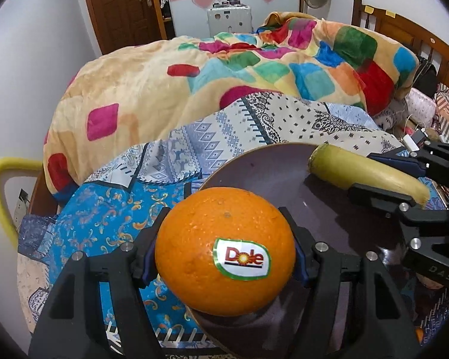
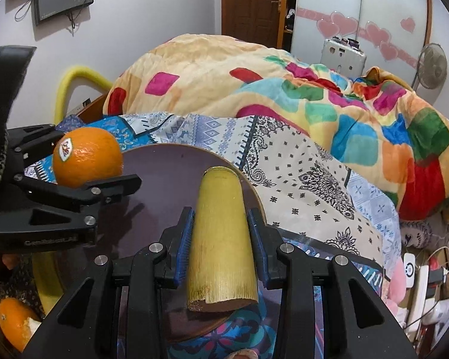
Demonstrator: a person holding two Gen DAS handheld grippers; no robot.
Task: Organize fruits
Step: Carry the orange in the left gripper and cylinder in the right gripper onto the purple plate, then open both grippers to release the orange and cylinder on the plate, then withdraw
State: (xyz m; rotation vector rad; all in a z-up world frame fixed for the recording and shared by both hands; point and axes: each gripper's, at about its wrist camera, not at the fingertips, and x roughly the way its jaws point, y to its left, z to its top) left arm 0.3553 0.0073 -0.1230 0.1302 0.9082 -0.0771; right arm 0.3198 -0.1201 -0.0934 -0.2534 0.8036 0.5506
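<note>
My left gripper (image 1: 224,239) is shut on an orange (image 1: 224,251) with a Dole sticker and holds it over the near rim of a dark purple plate (image 1: 269,173). My right gripper (image 2: 220,233) is shut on a yellow banana piece (image 2: 221,239) and holds it over the plate's (image 2: 161,185) right side. The right gripper (image 1: 404,185) and banana piece (image 1: 365,170) show at the right of the left wrist view. The left gripper (image 2: 110,176) and orange (image 2: 86,157) show at the left of the right wrist view.
The plate sits on a bed with patterned sheets (image 1: 218,137) and a piled colourful blanket (image 1: 224,68) behind. A second, partly peeled orange (image 2: 15,323) lies low at the left. Chargers and cables (image 2: 419,272) lie at the right. A yellow chair frame (image 1: 0,185) stands left.
</note>
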